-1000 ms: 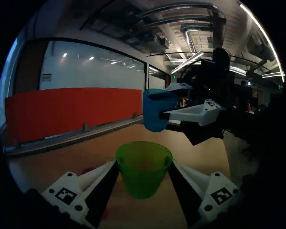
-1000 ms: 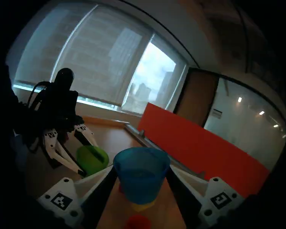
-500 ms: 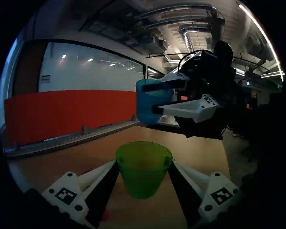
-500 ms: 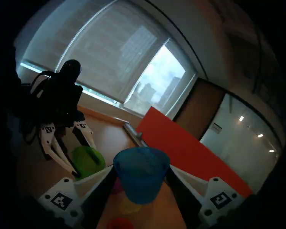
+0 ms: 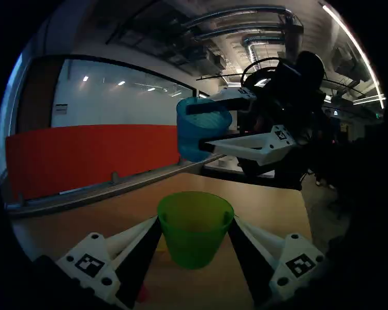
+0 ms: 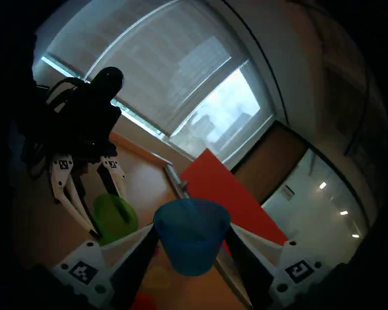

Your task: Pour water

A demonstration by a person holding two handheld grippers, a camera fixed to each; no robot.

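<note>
In the left gripper view, the left gripper [image 5: 195, 223] presses both fingers against the sides of the green cup [image 5: 195, 235]. The cup stands upright between them, above the wooden table [image 5: 269, 199]. Beyond the fingertips and higher up, the right gripper [image 5: 196, 129] pinches the blue cup [image 5: 208, 121], which is slightly tilted.

In the right gripper view, the blue cup sits clamped between this gripper's own fingers, mouth up. Past the fingertips to the left, the left gripper grips the green cup over the table.
</note>
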